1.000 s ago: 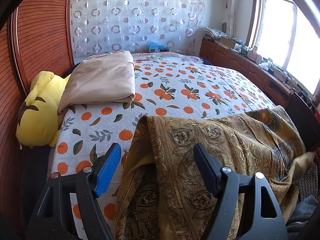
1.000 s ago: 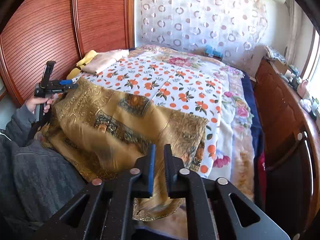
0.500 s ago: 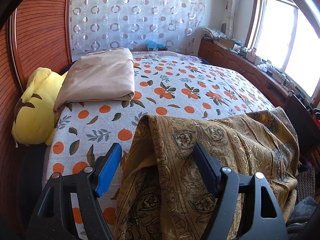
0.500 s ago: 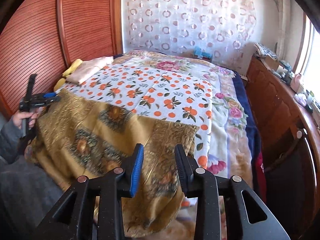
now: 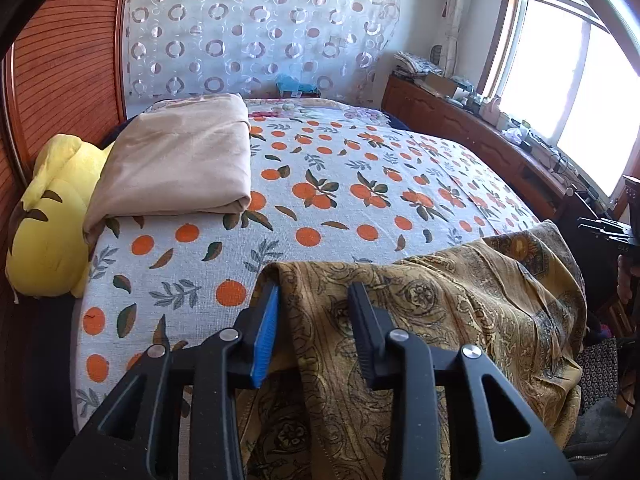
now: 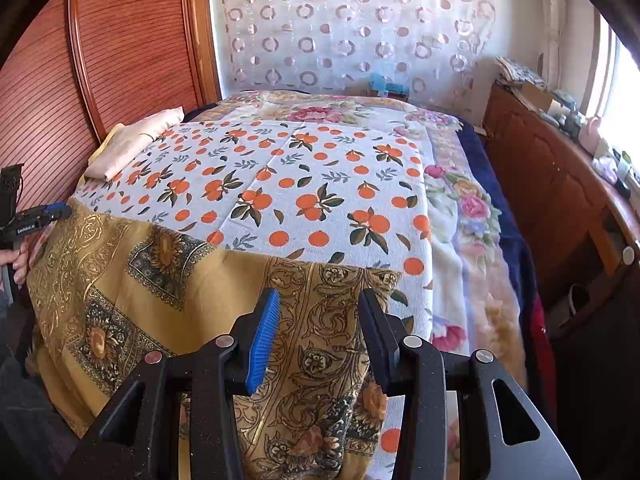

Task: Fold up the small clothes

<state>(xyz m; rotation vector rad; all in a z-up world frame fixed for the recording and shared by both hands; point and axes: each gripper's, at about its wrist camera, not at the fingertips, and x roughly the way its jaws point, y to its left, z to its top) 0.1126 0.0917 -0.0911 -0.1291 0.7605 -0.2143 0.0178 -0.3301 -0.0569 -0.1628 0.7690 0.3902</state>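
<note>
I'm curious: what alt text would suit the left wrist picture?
The left gripper, its jaws closing around a fold of gold patterned cloth, reaches over the near edge of an orange-print bedspread. Farther back lie a folded beige cloth and a yellow plush toy.

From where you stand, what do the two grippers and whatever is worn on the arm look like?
Both are matte black plastic frames with silver rivets. On the left gripper and the right gripper, one finger carries a ribbed blue pad and the other a black pad. White lettering marks the left one's side. A grey sleeve shows.
</note>
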